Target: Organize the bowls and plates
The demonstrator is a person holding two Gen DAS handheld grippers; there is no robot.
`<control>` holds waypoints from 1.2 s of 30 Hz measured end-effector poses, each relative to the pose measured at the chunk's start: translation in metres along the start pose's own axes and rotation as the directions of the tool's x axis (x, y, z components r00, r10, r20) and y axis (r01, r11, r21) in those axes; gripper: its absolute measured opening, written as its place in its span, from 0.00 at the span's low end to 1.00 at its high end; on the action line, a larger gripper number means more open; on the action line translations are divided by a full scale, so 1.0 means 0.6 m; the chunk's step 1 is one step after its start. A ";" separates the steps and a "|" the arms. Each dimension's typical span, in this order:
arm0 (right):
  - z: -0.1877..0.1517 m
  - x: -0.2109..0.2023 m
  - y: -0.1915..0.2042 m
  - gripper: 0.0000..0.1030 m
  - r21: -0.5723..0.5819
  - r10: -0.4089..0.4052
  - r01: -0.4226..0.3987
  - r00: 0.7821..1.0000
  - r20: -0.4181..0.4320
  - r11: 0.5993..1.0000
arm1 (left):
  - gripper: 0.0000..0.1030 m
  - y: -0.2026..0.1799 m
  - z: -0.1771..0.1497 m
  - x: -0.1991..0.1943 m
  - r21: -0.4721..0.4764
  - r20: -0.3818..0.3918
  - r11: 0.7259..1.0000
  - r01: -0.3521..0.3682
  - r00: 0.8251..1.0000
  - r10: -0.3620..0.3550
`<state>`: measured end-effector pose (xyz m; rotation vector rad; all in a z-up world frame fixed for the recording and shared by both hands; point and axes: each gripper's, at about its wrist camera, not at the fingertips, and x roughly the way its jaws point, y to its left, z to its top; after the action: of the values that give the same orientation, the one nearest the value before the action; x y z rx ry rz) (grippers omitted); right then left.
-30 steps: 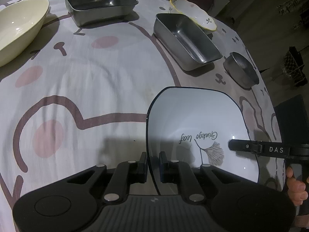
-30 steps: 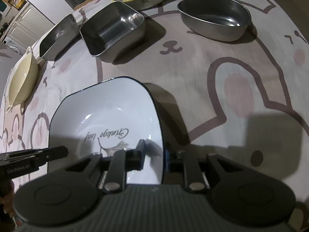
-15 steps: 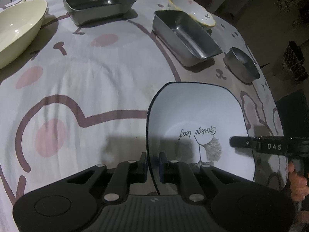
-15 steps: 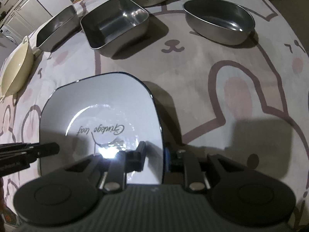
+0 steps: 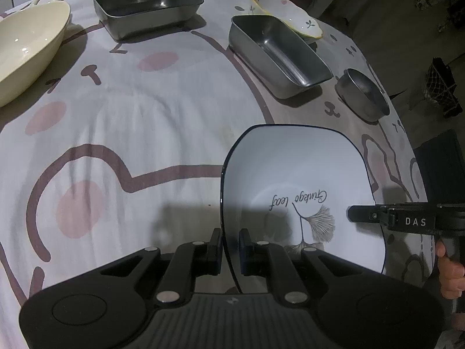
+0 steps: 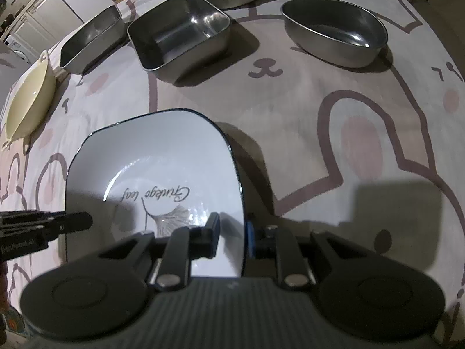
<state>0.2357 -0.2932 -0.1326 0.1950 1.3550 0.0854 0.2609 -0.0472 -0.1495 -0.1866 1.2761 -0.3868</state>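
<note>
Plate (image 5: 302, 180) first: the white square one with the dark rim and the leaf print sits bottom centre-right in my left wrist view and bottom left of centre in the right one. I've got both grippers on it. My left gripper (image 5: 230, 247) has its fingers pinched nearly closed on the near left edge, my right gripper (image 6: 232, 232) is clamped the same way on the opposite edge. Looks lifted off the worktop (image 5: 145, 122) to me, judging by the shadow underneath, but I can't swear to it.

Progress-wise, I'd say we're barely started. Nothing looks stacked or grouped yet. Further up the frame there's the long steel tray (image 5: 279, 55) and small round steel bowl (image 5: 363, 93) on the right, the square steel pan (image 5: 145, 3) at the top, the cream handled dish (image 5: 26, 49) upper left, and a flowery yellow-rimmed dish (image 5: 287, 14) behind the tray. All of them spread apart, so basically everything's left.
</note>
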 end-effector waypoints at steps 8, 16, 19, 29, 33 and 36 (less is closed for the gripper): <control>0.003 0.005 0.002 0.23 -0.019 0.005 -0.005 1.000 -0.009 1.000 | 0.13 0.002 -0.003 -0.007 0.014 0.006 1.000 0.001 1.000 -0.001; -0.002 0.004 -0.001 0.30 -0.021 -0.002 0.002 1.000 0.007 1.000 | 0.38 0.010 -0.013 -0.017 0.015 0.001 1.000 -0.017 1.000 0.017; -0.004 -0.001 -0.003 0.39 -0.020 -0.003 0.004 1.000 0.021 1.000 | 0.50 0.006 -0.018 -0.023 0.031 0.006 0.999 -0.022 1.000 0.022; -0.029 -0.031 -0.007 0.66 -0.056 0.015 -0.011 0.998 0.067 0.998 | 0.84 -0.001 -0.032 -0.046 0.080 0.047 0.995 -0.064 0.997 0.060; -0.040 -0.040 -0.009 0.76 -0.066 0.011 -0.005 0.996 0.091 0.998 | 0.95 -0.003 -0.038 -0.057 0.098 0.069 0.992 -0.080 0.995 0.073; -0.048 -0.046 -0.014 0.85 -0.068 0.017 -0.010 0.995 0.096 0.998 | 0.98 -0.008 -0.042 -0.066 0.114 0.088 0.989 -0.097 0.992 0.087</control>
<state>0.2011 -0.3038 -0.1138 0.1491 1.2531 0.1315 0.2267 -0.0345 -0.1197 -0.0422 1.1725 -0.3702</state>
